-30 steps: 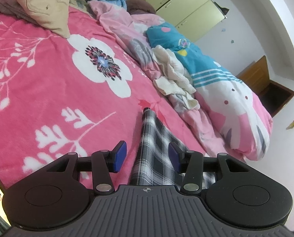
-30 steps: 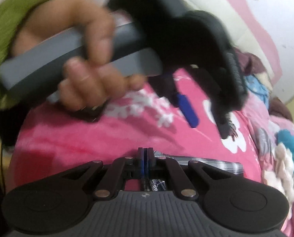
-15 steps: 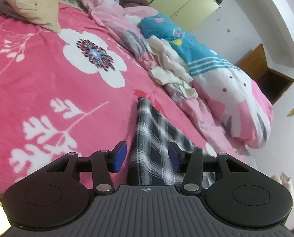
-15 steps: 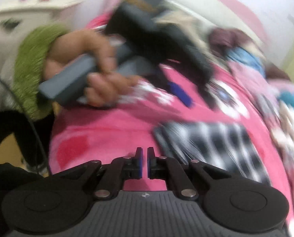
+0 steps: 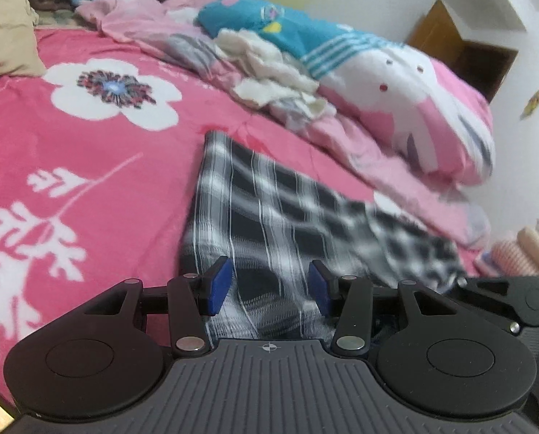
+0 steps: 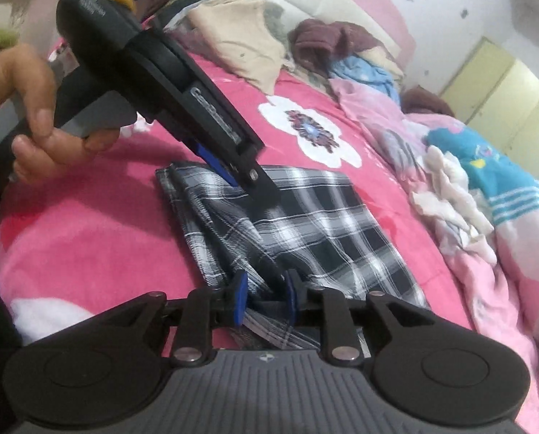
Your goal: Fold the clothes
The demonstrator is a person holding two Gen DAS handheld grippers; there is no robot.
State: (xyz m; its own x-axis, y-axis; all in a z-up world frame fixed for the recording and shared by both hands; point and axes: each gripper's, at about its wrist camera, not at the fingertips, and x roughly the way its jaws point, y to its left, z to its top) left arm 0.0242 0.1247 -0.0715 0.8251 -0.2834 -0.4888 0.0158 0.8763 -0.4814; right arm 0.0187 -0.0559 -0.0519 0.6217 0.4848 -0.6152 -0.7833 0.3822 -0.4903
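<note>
A black-and-white plaid cloth (image 5: 269, 199) (image 6: 323, 224) lies folded and flat on the pink flowered blanket (image 5: 70, 166) (image 6: 88, 224). My left gripper (image 5: 269, 285) is open and hovers low over the cloth's near end, with plaid fabric showing between its blue pads (image 5: 220, 284). In the right wrist view a hand (image 6: 34, 115) holds the left gripper (image 6: 240, 177), which points down at the cloth's far left part. My right gripper (image 6: 266, 298) is open at the cloth's near corner, with a fold edge lying between its pads. The right gripper (image 5: 504, 300) also shows at the lower right of the left wrist view.
A crumpled white garment (image 5: 276, 72) (image 6: 454, 195) lies against a pink, white and teal quilt (image 5: 396, 83) (image 6: 504, 166) along the bed's right side. A beige pillow (image 6: 240, 47) and a heap of clothes (image 6: 334, 39) sit at the head. Yellow-green cupboards (image 6: 504, 101) stand behind.
My right gripper was shut on the plaid cloth and has opened. The cloth went from a narrow strip to a wide flat rectangle. The left gripper stayed open and came down over it.
</note>
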